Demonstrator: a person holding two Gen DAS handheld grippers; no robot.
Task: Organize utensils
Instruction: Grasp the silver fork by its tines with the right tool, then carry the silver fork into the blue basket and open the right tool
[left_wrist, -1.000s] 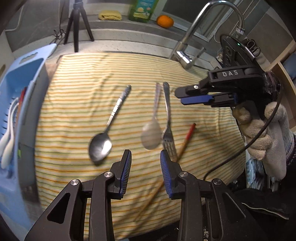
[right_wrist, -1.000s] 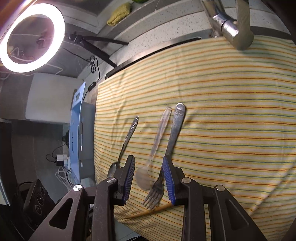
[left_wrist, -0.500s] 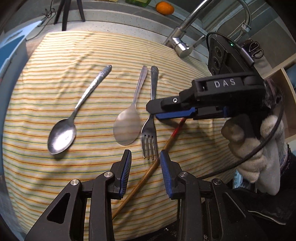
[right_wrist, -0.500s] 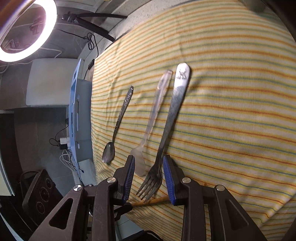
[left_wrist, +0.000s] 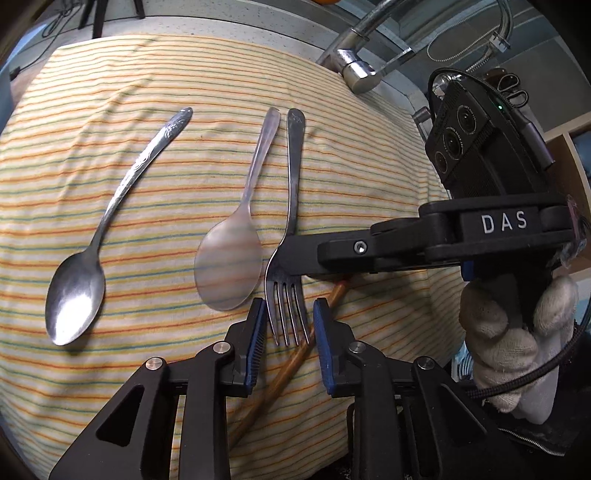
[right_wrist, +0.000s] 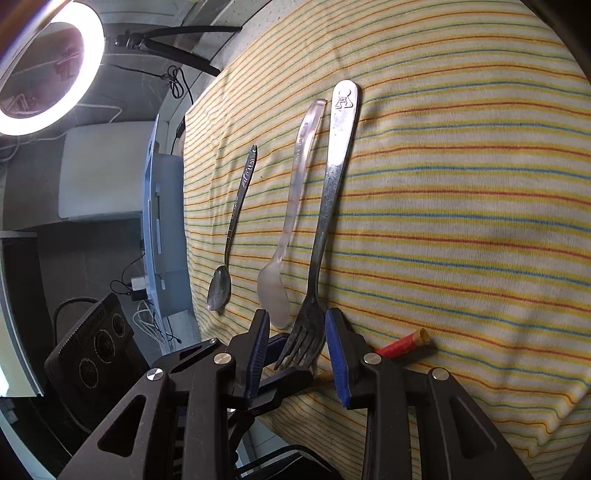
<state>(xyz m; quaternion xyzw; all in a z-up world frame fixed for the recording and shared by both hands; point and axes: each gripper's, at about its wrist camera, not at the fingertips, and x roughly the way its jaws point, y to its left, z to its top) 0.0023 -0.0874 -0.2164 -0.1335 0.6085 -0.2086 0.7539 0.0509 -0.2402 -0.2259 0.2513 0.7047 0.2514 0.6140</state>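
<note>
- I am tidying up the utensils, and right now I am going for the fork (left_wrist: 291, 206) on the striped cloth (left_wrist: 110, 369).
- The fork lies in the middle of the cloth, right beside the see-through plastic spoon (left_wrist: 232, 266), with its prongs toward me.
- A metal spoon (left_wrist: 77, 291) lies apart on the other side of the plastic spoon.
- A wooden chopstick with a red tip (right_wrist: 400, 343) lies at a slant and passes under the fork prongs.
- My left gripper (left_wrist: 289, 328) has its two blue pads on either side of the fork prongs. Its jaws are closing, but the pads do not touch the fork yet. The gap is narrow.
- My right gripper (right_wrist: 295, 343) comes in from the side. In the right wrist view its pads also sit on either side of the fork head, a little apart from it, and I see nothing held.
- Both grippers point down at the cloth at a steep slant. My gloved hand (left_wrist: 513, 339) holds the right gripper's handle.
- I think the next move is to finish the squeeze on the fork and lift it straight up.
- I must be careful not to pinch the chopstick too, and not to bump the plastic spoon next to it.
- My two grippers are very near each other here, so they could knock together.
- A blue rack (right_wrist: 155, 221) stands just past the edge of the cloth. I guess the fork goes there.
</note>
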